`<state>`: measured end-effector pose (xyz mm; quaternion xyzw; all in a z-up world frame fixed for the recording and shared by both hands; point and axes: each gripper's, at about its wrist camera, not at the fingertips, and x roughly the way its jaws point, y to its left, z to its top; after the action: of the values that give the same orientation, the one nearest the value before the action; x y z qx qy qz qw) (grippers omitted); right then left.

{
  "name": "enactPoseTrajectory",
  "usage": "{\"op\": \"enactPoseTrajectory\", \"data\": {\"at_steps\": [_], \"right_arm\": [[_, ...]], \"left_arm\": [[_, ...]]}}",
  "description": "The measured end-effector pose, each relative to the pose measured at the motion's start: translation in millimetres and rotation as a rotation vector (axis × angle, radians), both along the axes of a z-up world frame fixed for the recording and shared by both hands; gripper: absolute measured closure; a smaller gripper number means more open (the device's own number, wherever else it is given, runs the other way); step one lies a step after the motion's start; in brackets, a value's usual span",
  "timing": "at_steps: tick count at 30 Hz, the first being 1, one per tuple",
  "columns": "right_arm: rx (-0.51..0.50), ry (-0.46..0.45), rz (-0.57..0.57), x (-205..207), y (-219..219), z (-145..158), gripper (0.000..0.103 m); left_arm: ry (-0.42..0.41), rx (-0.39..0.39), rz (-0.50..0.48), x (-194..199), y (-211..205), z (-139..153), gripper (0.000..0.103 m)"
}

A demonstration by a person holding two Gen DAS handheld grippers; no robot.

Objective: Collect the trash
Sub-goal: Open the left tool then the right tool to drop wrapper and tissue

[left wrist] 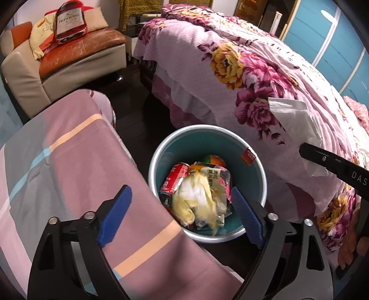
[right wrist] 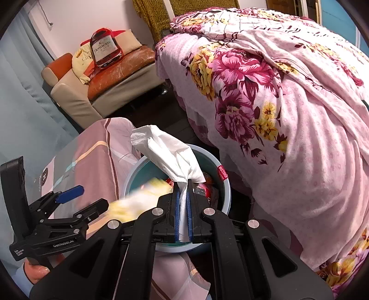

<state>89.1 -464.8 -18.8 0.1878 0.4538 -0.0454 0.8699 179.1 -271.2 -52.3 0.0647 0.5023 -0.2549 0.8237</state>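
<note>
A round teal bin (left wrist: 207, 128) stands on the dark floor between the bed and a striped cloth. It holds a red can (left wrist: 175, 177), wrappers and a crumpled yellow-white piece (left wrist: 198, 200), which looks blurred and lies free of any finger. My left gripper (left wrist: 180, 191) hangs open above the bin, its blue pads wide apart with nothing pressed between them. In the right wrist view the left gripper (right wrist: 87, 198) sits at the lower left. My right gripper (right wrist: 183, 184) is shut on a white tissue (right wrist: 166, 150) just above the bin's rim (right wrist: 227, 191). The tissue (left wrist: 297, 120) also shows at the right of the left wrist view.
A bed with a pink floral quilt (left wrist: 242, 69) fills the right side, close to the bin. A pink striped cloth (left wrist: 69, 161) covers a surface on the left. Behind stands an armchair (left wrist: 69, 57) with a bottle-shaped cushion (left wrist: 70, 20). A hand (right wrist: 37, 270) holds the left gripper.
</note>
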Motion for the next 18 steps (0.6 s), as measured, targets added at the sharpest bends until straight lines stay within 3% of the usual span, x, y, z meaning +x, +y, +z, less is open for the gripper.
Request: {"op": "enactPoseTrajectory", "data": {"at_steps": [9,18], "right_arm": [[-0.011,0.013,0.018,5.7,13.7,1.0,0.098],[-0.044,0.03,0.052,15.2,35.9,4.4,0.096]], "left_arm": [[0.049,-0.001,0.077,1.4,39.4,-8.7,0.007],[0.044,-0.004,0.132,-3.9,75.1,-9.9,0.007]]}}
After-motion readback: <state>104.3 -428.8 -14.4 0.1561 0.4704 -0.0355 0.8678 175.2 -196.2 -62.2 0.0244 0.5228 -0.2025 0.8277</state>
